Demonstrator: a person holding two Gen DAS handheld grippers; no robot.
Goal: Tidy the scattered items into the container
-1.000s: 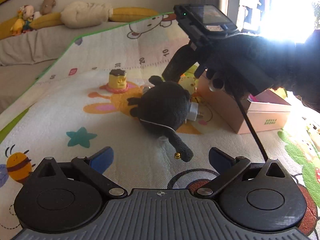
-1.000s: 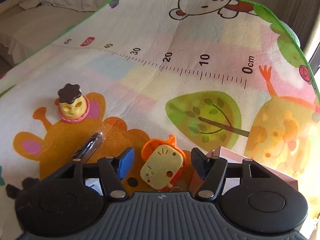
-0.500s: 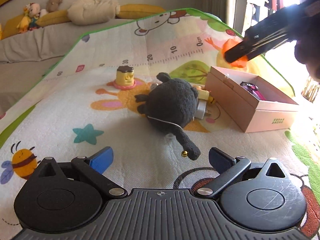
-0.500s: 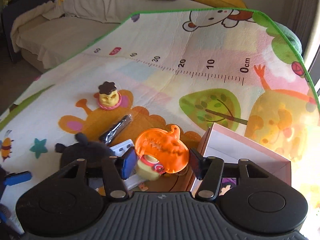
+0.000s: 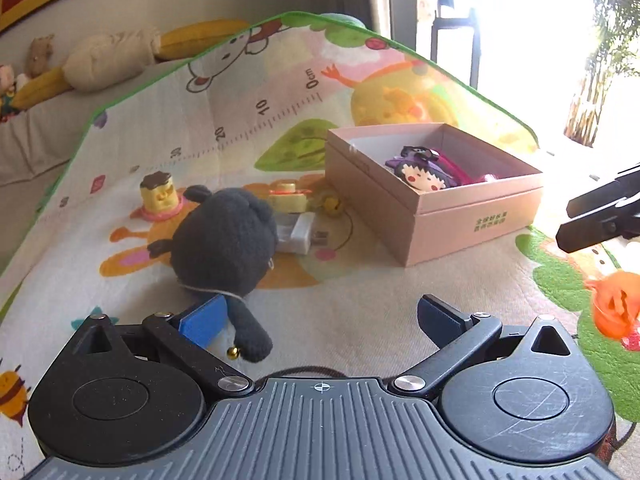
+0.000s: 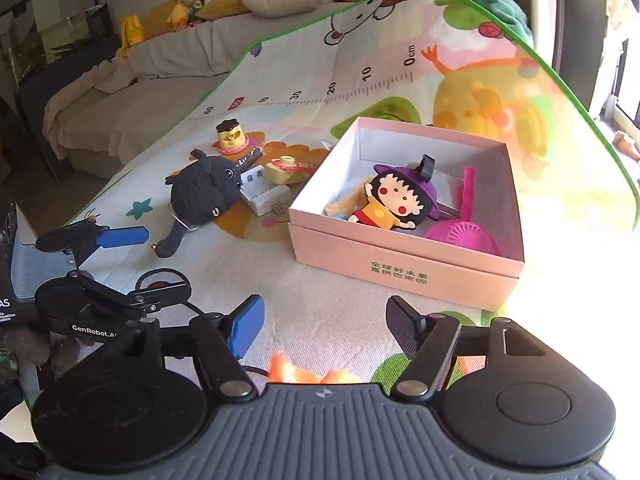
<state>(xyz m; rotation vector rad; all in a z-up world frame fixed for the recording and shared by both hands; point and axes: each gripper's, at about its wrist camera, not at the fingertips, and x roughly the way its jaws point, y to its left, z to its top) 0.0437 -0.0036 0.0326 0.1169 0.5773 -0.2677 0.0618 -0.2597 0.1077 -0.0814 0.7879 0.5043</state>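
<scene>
Looks like the drop-off step: right gripper point(image 6: 324, 312) jaws are opening, orange toy point(image 6: 304, 374) loose at bottom centre, below the pink box point(image 6: 400, 256), left gripper point(image 5: 322, 314) spread empty, so I'd guess it needs carrying further over the rim.

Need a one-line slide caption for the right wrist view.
Right gripper, jaws opening, faces the pink box holding a cartoon-girl figure; black plush lies on the mat.
</scene>
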